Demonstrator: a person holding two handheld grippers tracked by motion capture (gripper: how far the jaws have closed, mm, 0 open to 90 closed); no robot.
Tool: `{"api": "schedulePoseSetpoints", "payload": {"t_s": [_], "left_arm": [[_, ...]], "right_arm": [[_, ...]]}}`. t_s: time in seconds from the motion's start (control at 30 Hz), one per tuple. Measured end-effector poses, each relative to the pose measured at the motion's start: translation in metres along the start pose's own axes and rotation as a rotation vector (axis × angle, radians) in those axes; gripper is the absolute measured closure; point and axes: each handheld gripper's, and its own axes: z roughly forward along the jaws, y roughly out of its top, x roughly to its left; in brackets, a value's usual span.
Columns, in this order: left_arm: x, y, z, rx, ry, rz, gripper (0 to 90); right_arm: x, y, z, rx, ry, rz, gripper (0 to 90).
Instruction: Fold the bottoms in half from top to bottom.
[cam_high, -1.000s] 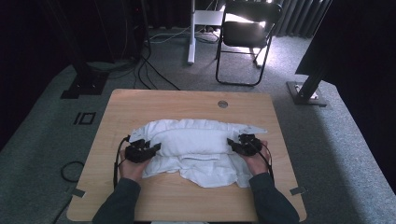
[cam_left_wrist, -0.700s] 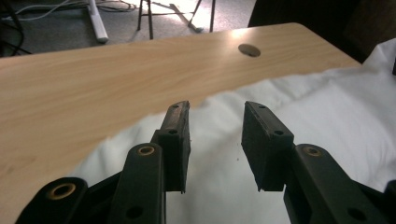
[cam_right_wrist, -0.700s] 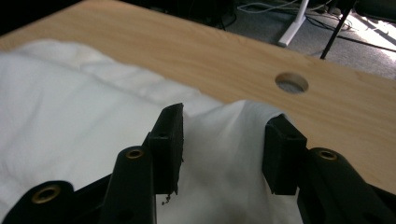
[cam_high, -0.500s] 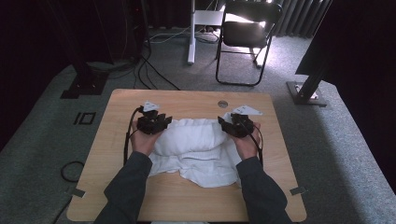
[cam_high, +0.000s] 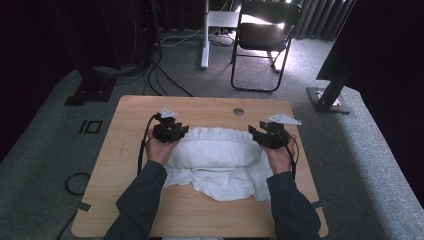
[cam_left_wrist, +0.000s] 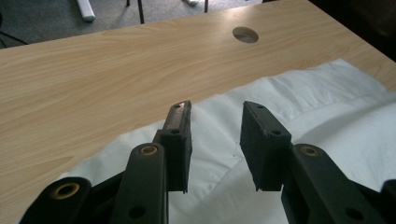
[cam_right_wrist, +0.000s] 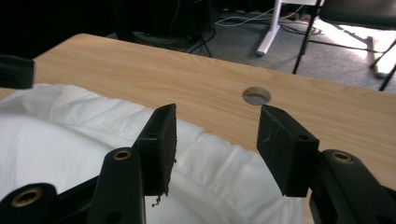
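Hovering over the far edge of the white cloth (cam_high: 215, 160), both grippers have nothing between their jaws: left gripper (cam_left_wrist: 215, 122) parted narrowly after closing a bit, right gripper (cam_right_wrist: 215, 133) opening wider, cloth spread just below and behind each.

Light wooden table (cam_high: 125, 165) with round cable hole (cam_high: 238, 111), crumpled white cloth (cam_high: 215, 160) lying across its middle

Near edge of the white cloth (cam_high: 220, 165) (between the sleeves) partly behind both forearms.
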Motion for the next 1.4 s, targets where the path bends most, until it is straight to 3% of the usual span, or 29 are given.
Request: {"api": "schedulePoseSetpoints", "payload": {"t_s": [0.23,0.37,0.5,0.73,0.9,1.07,1.2,1.33,1.4], "left_arm": [[-0.009,-0.004,0.013,0.062,-0.015,0.031,63.8],[-0.012,-0.018,0.011,0.096,-0.035,0.050,63.4],[-0.019,-0.043,0.001,0.108,-0.067,0.059,63.4],[-0.031,-0.088,-0.024,0.062,-0.072,0.065,62.7],[-0.032,-0.112,-0.023,0.057,-0.060,0.049,62.2],[-0.031,-0.132,-0.016,0.093,-0.033,0.050,62.2],[-0.026,-0.140,-0.015,0.066,-0.046,0.023,62.3],[-0.025,-0.140,-0.018,0.056,-0.045,0.012,61.6],[-0.023,-0.136,-0.024,0.031,-0.042,0.008,56.7]], "right_arm": [[0.018,-0.008,0.046,0.096,0.053,-0.014,52.3],[0.028,-0.019,0.060,0.164,0.068,-0.051,52.6],[0.035,-0.038,0.053,0.202,0.084,-0.075,53.0],[0.047,-0.073,0.029,0.212,0.094,-0.123,52.0],[0.052,-0.092,0.025,0.233,0.086,-0.136,52.1],[0.053,-0.109,0.035,0.281,0.084,-0.121,53.4],[0.056,-0.115,0.038,0.290,0.085,-0.134,54.0],[0.054,-0.118,0.040,0.281,0.097,-0.118,54.1],[0.054,-0.118,0.040,0.277,0.097,-0.117,54.1]]}}
